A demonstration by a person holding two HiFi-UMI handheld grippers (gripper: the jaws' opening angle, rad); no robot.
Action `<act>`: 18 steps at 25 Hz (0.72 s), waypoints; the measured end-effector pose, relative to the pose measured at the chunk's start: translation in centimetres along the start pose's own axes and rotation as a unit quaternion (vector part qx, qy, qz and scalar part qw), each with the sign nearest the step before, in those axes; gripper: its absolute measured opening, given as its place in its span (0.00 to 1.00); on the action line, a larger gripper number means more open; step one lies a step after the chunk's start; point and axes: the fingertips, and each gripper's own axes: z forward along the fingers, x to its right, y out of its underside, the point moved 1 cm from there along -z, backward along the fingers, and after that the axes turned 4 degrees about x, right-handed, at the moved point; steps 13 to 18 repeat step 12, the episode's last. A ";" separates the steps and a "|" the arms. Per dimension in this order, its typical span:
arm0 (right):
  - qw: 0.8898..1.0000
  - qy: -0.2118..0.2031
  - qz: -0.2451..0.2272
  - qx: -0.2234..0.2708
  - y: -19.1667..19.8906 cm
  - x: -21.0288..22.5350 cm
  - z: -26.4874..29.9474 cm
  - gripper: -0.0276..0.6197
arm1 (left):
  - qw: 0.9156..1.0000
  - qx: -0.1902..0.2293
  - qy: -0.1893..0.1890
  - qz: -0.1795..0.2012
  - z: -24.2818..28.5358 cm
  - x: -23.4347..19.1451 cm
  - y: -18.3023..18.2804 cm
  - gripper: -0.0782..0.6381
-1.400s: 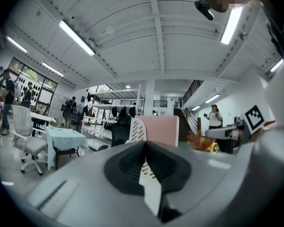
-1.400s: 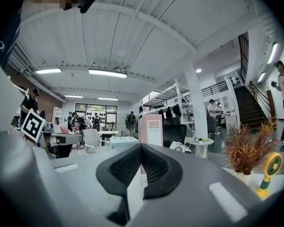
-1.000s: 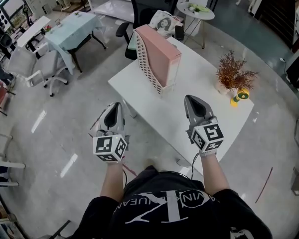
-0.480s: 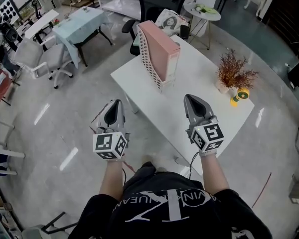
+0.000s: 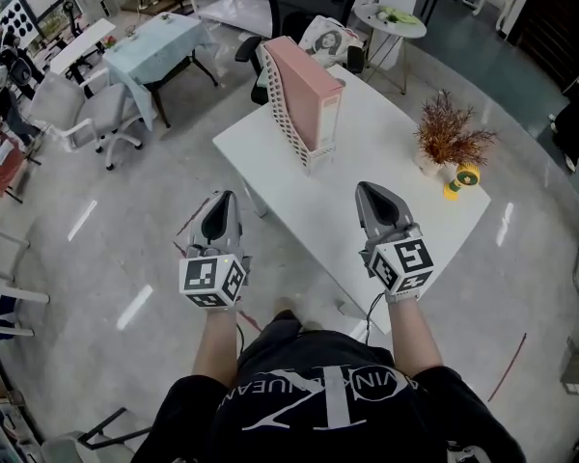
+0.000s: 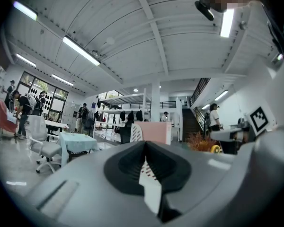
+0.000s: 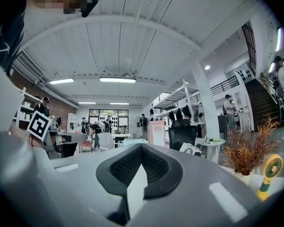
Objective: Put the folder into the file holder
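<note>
so: left hand-held gripper (image 5: 223,199), right hand-held gripper (image 5: 368,191) pressed together; one folder (image 5: 314,87) in one file holder (image 5: 283,116)

The left claw (image 5: 222,201) and right claw (image 5: 368,191) are held level, side by side, pointing forward, jaws together.

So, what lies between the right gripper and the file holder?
Only bare white table, as the head view shows; nothing stands between right gripper and file holder.

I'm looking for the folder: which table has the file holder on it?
The big white table, with the holder standing on it. The blue-clothed table and round table have none.
</note>
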 end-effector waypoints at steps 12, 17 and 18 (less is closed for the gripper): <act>1.000 0.000 0.013 0.006 0.2 0.6 -1.1 0.05 | 1.000 0.002 -0.004 0.004 -0.6 1.0 -0.2 0.11; 1.000 0.000 0.013 0.006 0.2 0.6 -1.1 0.05 | 1.000 0.002 -0.004 0.004 -0.6 1.0 -0.2 0.11; 1.000 0.000 0.013 0.006 0.2 0.6 -1.1 0.05 | 1.000 0.002 -0.004 0.004 -0.6 1.0 -0.2 0.11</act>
